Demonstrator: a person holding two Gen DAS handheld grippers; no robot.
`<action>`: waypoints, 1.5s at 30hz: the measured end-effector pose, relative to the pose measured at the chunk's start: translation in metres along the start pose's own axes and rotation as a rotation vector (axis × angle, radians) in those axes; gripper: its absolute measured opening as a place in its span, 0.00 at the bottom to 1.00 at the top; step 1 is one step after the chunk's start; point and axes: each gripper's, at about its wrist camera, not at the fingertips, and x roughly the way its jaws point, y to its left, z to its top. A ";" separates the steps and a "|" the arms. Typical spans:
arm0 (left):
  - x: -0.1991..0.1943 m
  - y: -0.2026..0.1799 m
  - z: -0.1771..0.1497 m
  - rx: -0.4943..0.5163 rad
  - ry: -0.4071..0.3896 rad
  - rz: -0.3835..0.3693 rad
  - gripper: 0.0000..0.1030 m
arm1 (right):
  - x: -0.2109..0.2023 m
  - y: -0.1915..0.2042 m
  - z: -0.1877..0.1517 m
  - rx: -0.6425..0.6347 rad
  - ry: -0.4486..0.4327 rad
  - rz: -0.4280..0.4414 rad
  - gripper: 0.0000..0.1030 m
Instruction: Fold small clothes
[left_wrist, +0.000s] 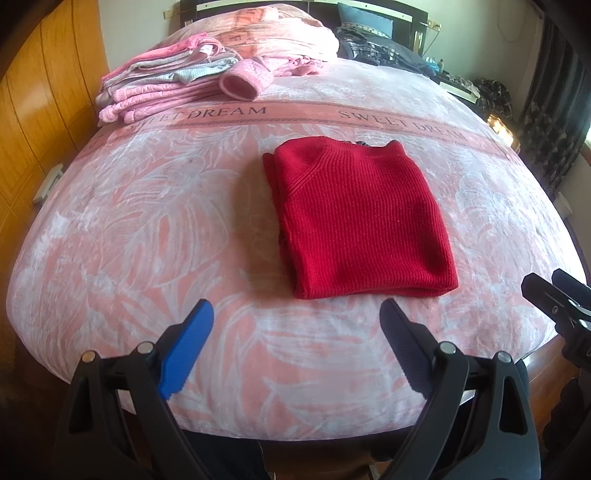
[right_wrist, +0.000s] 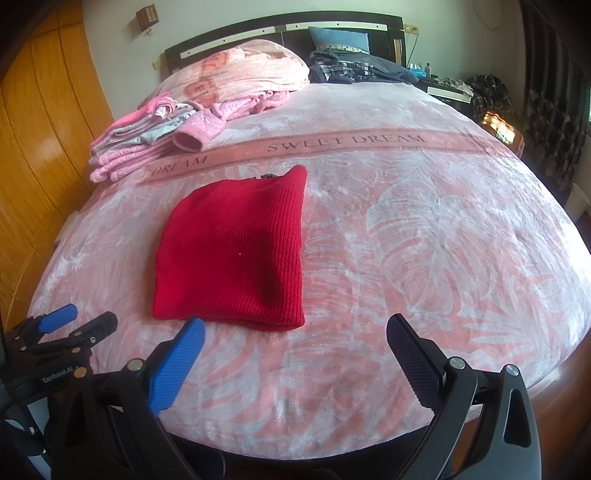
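Note:
A red knit sweater lies folded into a neat rectangle on the pink bed cover, also seen in the right wrist view as the same red sweater. My left gripper hovers open just short of the sweater's near hem, with nothing between its blue and black fingers. My right gripper is open too, its blue finger close to the hem's near edge and its black finger off to the right over bare cover. Each gripper shows at the edge of the other's view: the right gripper and the left gripper.
A stack of folded pink and grey clothes sits at the far left of the bed. A pink blanket heap and dark clothes lie by the headboard. A wooden wardrobe stands on the left.

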 end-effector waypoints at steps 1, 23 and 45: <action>0.002 -0.004 0.003 0.009 0.000 -0.003 0.88 | 0.001 -0.003 0.000 0.005 -0.001 0.001 0.96; 0.001 -0.074 0.043 0.110 -0.094 -0.069 0.88 | 0.011 -0.039 0.005 0.052 -0.014 0.059 0.96; -0.011 0.003 0.015 -0.006 -0.066 -0.013 0.88 | 0.029 0.016 0.005 -0.009 0.060 0.000 0.96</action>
